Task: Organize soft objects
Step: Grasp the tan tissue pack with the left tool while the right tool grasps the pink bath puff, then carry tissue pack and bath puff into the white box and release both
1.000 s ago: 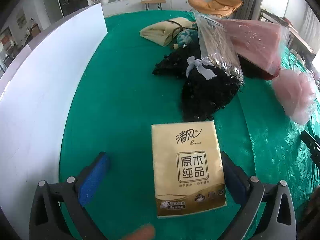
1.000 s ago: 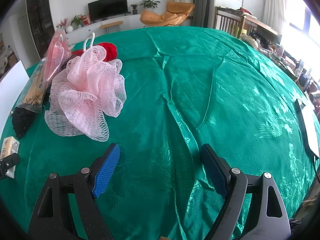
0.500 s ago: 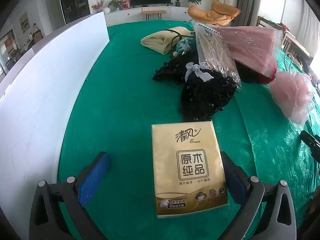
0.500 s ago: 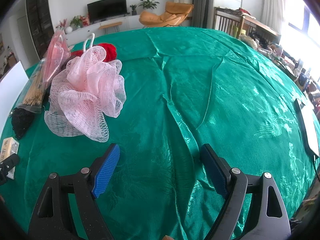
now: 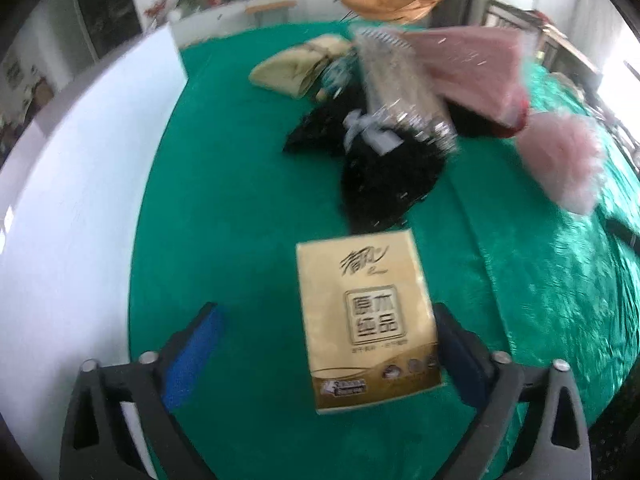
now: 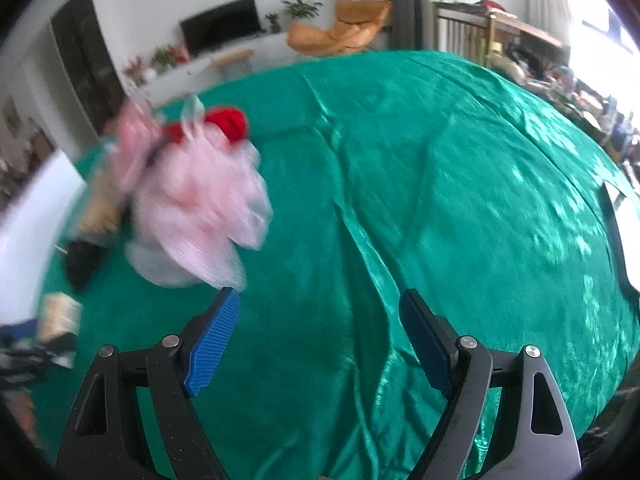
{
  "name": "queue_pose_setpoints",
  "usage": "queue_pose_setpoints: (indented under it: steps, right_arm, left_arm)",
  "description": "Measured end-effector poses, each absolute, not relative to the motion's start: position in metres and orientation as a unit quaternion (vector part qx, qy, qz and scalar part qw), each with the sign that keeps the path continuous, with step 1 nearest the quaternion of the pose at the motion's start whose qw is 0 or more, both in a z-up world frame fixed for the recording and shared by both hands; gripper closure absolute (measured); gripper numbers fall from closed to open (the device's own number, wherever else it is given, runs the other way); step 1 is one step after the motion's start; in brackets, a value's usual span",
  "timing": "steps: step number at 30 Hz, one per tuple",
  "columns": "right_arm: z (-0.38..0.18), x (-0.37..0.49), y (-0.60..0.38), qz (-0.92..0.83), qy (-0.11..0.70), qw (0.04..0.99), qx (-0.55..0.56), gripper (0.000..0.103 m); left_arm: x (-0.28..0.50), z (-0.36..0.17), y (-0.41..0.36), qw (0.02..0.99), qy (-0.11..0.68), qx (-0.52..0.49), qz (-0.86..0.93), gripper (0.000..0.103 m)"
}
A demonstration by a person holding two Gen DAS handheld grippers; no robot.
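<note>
Left claw (image 5: 328, 344) spread wide, gold tissue pack (image 5: 370, 314) lower centre between its pads, white board (image 5: 80, 208) hugging left edge. Right claw (image 6: 320, 340) open over bare green bench (image 6: 460, 200); pink loofah (image 6: 200, 208) left.

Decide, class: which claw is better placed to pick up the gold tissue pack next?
Left. The left claw is open with the tissue pack between its fingers. The right claw is open over bare green cloth, far from it.
</note>
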State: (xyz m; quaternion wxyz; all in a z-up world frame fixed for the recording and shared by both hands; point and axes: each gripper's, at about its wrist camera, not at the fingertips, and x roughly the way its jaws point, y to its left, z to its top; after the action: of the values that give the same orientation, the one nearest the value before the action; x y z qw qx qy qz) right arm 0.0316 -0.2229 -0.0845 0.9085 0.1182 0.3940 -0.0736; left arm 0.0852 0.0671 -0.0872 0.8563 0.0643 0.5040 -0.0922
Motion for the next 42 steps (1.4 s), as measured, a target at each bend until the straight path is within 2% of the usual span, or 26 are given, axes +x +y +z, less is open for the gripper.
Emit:
queue_pose_setpoints:
  steps: [2, 3, 6, 10, 12, 23, 31, 42]
  right_arm:
    - [-0.065, 0.042, -0.216, -0.046, 0.389, 0.914, 0.108, 0.019]
    - [-0.058, 0.051, -0.210, -0.031, 0.391, 0.914, 0.102, 0.019]
    - [-0.045, 0.090, -0.187, 0.014, 0.415, 0.906, 0.078, 0.019]
    - [-0.073, 0.139, -0.167, 0.004, 0.486, 0.873, 0.033, 0.023]
    - [-0.078, 0.138, -0.171, 0.003, 0.487, 0.872, 0.051, 0.077]
    - [-0.027, 0.061, -0.199, 0.042, 0.427, 0.896, 0.110, 0.079]
    - [0.006, 0.041, -0.165, 0.082, 0.398, 0.907, 0.114, 0.079]
    - [0.049, 0.042, -0.067, 0.198, 0.369, 0.904, 0.085, 0.079]
  left_arm:
    - [0.083, -0.084, 0.062, 0.855, 0.501, 0.068, -0.112, 0.037]
    - [0.083, -0.085, 0.060, 0.852, 0.504, 0.064, -0.126, 0.046]
    - [0.083, -0.084, 0.056, 0.853, 0.501, 0.055, -0.137, 0.048]
    - [0.077, -0.076, 0.061, 0.852, 0.498, 0.022, -0.157, 0.049]
    - [0.069, -0.071, 0.064, 0.853, 0.495, 0.014, -0.167, 0.049]
    - [0.045, -0.031, 0.072, 0.857, 0.464, -0.053, -0.215, 0.049]
    - [0.034, 0.014, 0.090, 0.868, 0.432, -0.080, -0.230, 0.049]
    - [0.015, 0.072, 0.203, 0.906, 0.381, -0.115, -0.143, 0.049]
